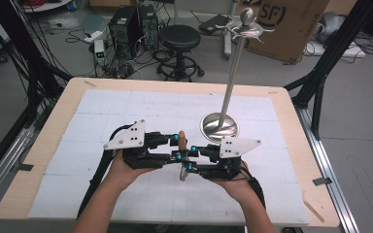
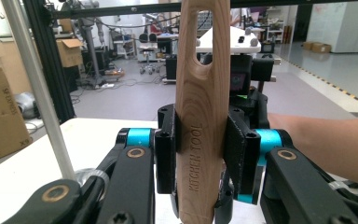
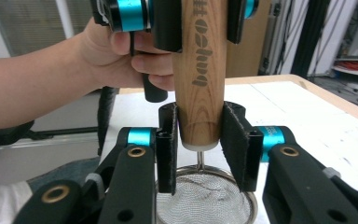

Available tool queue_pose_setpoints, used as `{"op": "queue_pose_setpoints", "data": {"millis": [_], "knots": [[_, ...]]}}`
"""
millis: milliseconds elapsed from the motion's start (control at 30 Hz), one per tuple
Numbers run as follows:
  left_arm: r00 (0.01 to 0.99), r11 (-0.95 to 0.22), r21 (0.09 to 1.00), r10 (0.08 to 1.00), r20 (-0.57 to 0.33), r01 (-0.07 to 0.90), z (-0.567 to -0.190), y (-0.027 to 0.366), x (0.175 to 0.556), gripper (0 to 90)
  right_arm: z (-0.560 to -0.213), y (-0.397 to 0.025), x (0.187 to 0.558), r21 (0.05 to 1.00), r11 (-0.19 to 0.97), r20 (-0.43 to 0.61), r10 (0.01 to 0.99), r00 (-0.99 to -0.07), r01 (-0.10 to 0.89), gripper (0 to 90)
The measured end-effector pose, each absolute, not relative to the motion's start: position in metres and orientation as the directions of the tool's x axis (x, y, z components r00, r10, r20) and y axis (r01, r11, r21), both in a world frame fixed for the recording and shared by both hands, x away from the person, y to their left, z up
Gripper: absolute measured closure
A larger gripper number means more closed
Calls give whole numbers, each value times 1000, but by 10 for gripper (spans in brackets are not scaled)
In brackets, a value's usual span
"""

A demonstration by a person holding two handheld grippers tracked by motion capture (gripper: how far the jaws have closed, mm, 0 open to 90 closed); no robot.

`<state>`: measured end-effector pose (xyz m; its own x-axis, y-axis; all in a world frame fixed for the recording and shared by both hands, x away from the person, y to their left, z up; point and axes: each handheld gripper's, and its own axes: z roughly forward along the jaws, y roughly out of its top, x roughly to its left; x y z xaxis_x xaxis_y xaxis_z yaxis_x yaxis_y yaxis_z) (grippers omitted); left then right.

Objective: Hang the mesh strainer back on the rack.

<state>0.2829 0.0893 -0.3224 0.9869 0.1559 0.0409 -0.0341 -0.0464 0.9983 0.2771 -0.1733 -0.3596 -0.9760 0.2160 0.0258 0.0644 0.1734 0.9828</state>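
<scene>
grey floor [image 1: 272, 73], black stool [image 1: 179, 39]

The left tongs [image 2: 200, 154] are clamped on a wooden handle [image 2: 201, 107], their black pads pressing its two sides. The handle stands upright, has a long slot near its top and is stamped KITCHEN TOOL. Just behind it are the other tongs [image 2: 242, 70], with a forearm [image 2: 321, 144] at right. A metal pole [image 2: 37, 88] slants up at left from the white table [image 2: 51, 154].

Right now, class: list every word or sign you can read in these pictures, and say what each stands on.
"KITCHEN TOOL": engraved on the wooden handle, in the left gripper view.
"SF": printed on the cardboard box on the floor, high view.
Dark lettering on the handle in the right gripper view: upside down, not legible.
</scene>
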Motion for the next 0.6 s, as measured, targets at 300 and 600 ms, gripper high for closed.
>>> {"op": "queue_pose_setpoints", "data": {"millis": [300,600], "knots": [[980,-53,999,198,18,-8,-322,95,291,681,-371,-198,277,974,187,70,285,-956,128,528],[968,-72,997,250,-9,28,-317,99,303,681,-386,-230,278,955,240,64,409,-910,175,419]]}}
